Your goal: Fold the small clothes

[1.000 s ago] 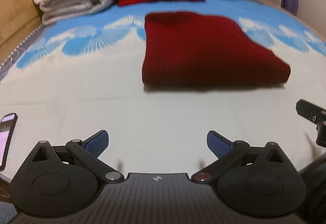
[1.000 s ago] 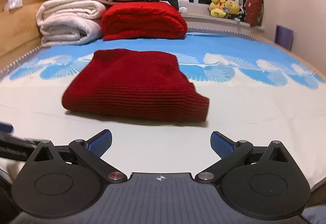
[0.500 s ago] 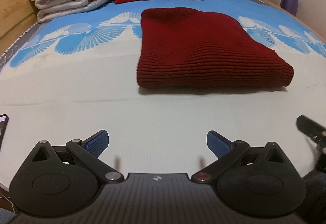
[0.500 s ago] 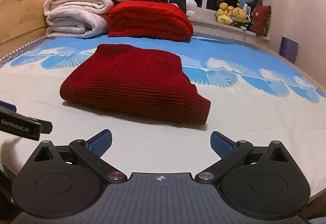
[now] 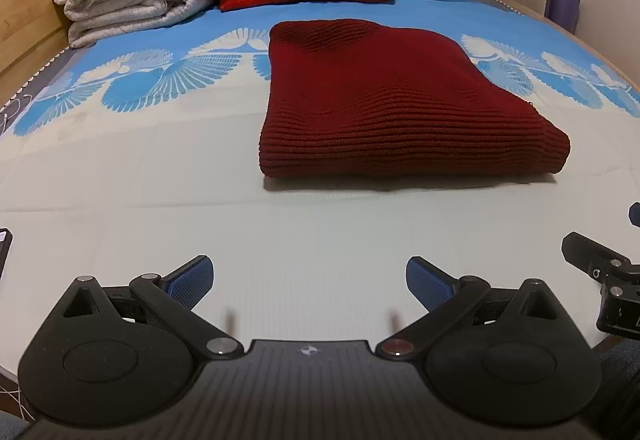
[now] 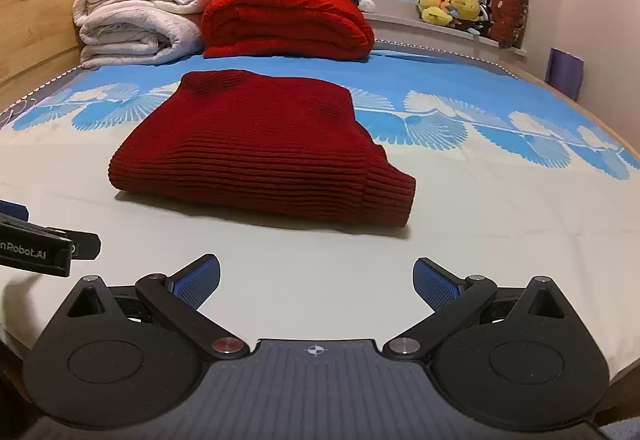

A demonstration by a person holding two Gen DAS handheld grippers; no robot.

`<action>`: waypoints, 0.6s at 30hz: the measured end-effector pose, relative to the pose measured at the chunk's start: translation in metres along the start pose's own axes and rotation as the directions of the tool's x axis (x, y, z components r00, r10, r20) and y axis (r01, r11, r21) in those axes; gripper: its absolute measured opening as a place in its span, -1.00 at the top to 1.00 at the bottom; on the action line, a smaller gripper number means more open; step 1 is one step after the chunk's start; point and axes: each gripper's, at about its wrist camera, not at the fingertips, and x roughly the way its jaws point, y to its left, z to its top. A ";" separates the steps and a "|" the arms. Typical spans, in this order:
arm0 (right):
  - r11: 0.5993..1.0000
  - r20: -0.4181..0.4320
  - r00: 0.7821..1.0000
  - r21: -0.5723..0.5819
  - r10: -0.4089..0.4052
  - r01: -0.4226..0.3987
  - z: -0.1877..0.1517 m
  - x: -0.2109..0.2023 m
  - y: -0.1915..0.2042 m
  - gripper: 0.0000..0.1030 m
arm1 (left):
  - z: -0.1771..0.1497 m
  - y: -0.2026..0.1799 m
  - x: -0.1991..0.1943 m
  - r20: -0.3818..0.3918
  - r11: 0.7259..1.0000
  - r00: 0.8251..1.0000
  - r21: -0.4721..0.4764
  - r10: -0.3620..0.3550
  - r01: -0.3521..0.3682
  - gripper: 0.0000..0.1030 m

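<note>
A dark red knitted sweater [image 5: 396, 107] lies folded into a flat rectangle on the bed sheet [image 5: 160, 175], its ribbed edge toward me; it also fills the middle of the right wrist view as the sweater [image 6: 260, 151]. My left gripper [image 5: 310, 282] hovers open over bare sheet, short of the sweater, with nothing between its blue pads. The right gripper [image 6: 316, 282] is likewise open and empty, a little in front of the sweater's near edge. Each gripper shows at the edge of the other's view: the right gripper's body [image 5: 600, 272] and the left gripper's body [image 6: 40, 246].
Folded white blankets [image 6: 140, 23] and a bright red blanket [image 6: 288, 19] are stacked at the head of the bed by a wooden headboard [image 6: 36, 11]. Plush toys [image 6: 452, 7] sit on the windowsill. A phone's corner [image 5: 4, 244] lies at the left.
Both grippers have drawn slightly back and tilted up, so the folded sweater sits lower and steadier in view. The sweater itself has not moved. The jaws stay open.
</note>
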 end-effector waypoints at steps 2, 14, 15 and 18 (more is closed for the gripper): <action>1.000 -0.001 1.000 -0.005 0.002 -0.002 0.000 0.000 -0.001 -0.98 | 0.000 0.000 0.000 0.002 1.000 1.000 0.000 0.001 -0.001 -0.99; 1.000 -0.007 1.000 -0.006 0.001 -0.001 0.000 0.001 -0.003 -0.98 | 0.000 -0.001 0.001 -0.004 1.000 1.000 0.009 0.002 -0.002 -0.99; 1.000 -0.007 1.000 -0.007 0.001 -0.001 0.000 0.001 -0.003 -0.98 | 0.000 -0.001 0.002 -0.006 1.000 1.000 0.009 0.002 -0.002 -0.99; 1.000 -0.008 1.000 -0.006 0.000 0.000 0.000 0.001 -0.003 -0.98 | 0.000 -0.002 0.002 -0.008 1.000 1.000 0.011 0.000 0.000 -0.99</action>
